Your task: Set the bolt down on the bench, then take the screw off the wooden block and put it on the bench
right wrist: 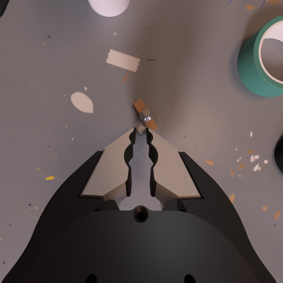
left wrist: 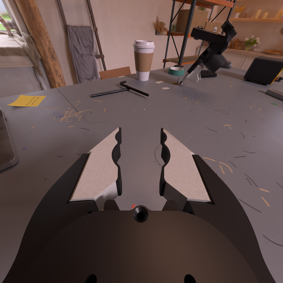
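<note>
Nearest the lens in the right wrist view, the right gripper (right wrist: 140, 130) points down at the grey bench (right wrist: 46, 122) with its jaws pinched on the bolt (right wrist: 141, 129), whose shank stands between the tips and whose hex head shows just under them. Just beyond, at twelve o'clock, the screw (right wrist: 145, 116) stands upright on the small wooden block (right wrist: 144, 114), close beside the bolt. Over in the left wrist view, the left gripper (left wrist: 140, 129) hangs above bare bench with its jaws apart and empty, a coffee cup (left wrist: 143, 60) at twelve o'clock and the other gripper at one o'clock near a green tape roll (left wrist: 176, 70).
</note>
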